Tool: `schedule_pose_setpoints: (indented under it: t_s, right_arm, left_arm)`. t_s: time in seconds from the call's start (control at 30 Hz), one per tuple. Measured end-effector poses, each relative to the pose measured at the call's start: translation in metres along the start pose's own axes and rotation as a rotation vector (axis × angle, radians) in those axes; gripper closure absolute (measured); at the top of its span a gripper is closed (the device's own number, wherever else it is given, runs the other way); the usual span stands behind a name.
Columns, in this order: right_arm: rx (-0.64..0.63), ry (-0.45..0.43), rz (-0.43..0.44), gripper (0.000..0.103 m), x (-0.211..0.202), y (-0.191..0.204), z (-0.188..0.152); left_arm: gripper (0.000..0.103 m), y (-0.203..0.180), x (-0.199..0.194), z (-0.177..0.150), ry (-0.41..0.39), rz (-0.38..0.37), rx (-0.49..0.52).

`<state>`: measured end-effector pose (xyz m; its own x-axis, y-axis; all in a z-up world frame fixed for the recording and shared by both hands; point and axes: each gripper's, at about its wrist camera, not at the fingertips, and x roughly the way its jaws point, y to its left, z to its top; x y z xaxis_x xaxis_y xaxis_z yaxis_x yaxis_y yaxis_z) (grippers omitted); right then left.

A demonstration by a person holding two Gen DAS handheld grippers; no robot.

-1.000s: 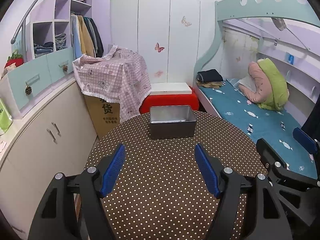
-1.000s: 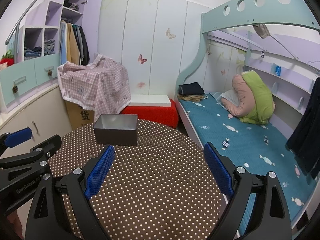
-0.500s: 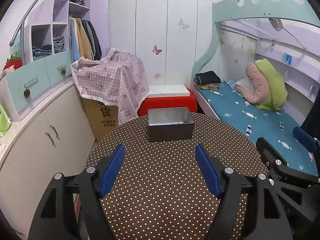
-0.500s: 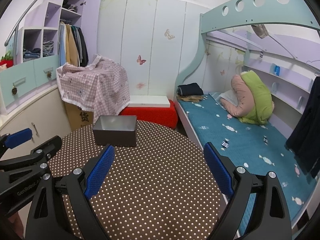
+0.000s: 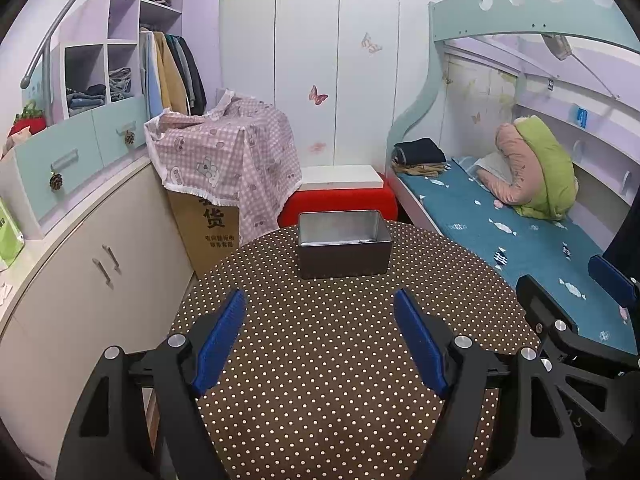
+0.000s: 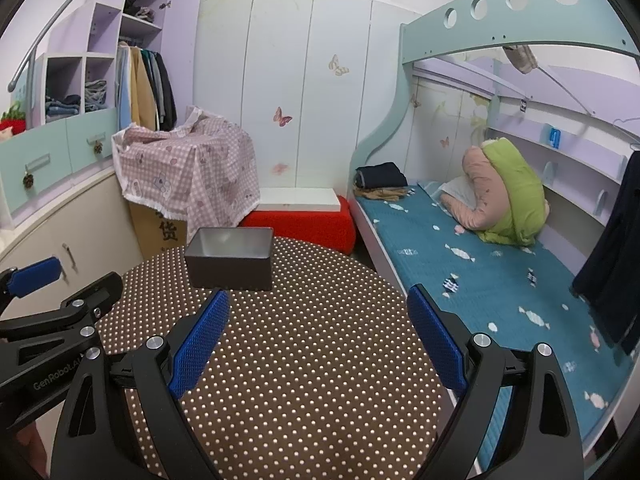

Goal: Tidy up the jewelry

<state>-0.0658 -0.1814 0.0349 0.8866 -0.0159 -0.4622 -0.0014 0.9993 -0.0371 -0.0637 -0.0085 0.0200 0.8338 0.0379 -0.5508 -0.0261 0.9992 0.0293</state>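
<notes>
The metal tin (image 5: 344, 242) sits at the far edge of the round table (image 5: 320, 360); its contents are hard to make out. A brown polka-dot cloth covers the table, with a teal-sheeted bed (image 6: 480, 264) to the right. The left hand-held gripper (image 5: 320, 340) and right hand-held gripper (image 6: 318, 338) both hang wide apart, holding nothing, above the near cloth.

A rectangular grey metal tin (image 5: 344, 243) sits open near the far edge of a round table in a brown, white-dotted cloth (image 5: 320, 360), beyond the spread blue-padded fingers (image 5: 219, 340) of the left gripper (image 5: 320, 340); the right gripper (image 5: 576, 320) is partly visible alongside.
</notes>
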Motion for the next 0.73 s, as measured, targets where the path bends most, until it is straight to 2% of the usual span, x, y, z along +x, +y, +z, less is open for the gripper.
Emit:
schedule_pose_setpoints:
  t_s: [0.1,0.2,0.3,0.43,0.53,0.63,0.73]
  right_arm:
    - [0.005,0.0,0.003,0.016,0.001,-0.001,-0.001]
    - [0.002,0.003,0.0,0.016,0.002,-0.001,-0.006]
    - [-0.008,0.01,0.006,0.016,0.004,0.002,-0.01]
    - [-0.009,0.02,0.005,0.016,0.005,0.003,-0.014]
    - [-0.021,0.028,-0.006,0.016,0.008,0.003,-0.013]
    - [0.001,0.041,0.011,0.016,0.01,-0.001,-0.012]
    - [-0.001,0.044,-0.01,0.016,0.011,-0.002,-0.013]
  left_arm:
    - [0.028,0.003,-0.003,-0.002,-0.052,-0.025,-0.02]
    - [0.028,0.009,-0.001,-0.001,-0.051,-0.053,-0.086]
    - [0.028,0.005,-0.002,-0.001,-0.061,-0.034,-0.078]
    - [0.028,0.0,-0.006,-0.003,-0.071,-0.045,-0.039]
    - [0.016,-0.004,-0.007,-0.003,-0.075,0.003,-0.008]
    - [0.015,-0.001,-0.006,-0.002,-0.062,-0.003,-0.031]
    - [0.015,-0.002,-0.006,-0.002,-0.056,-0.007,-0.021]
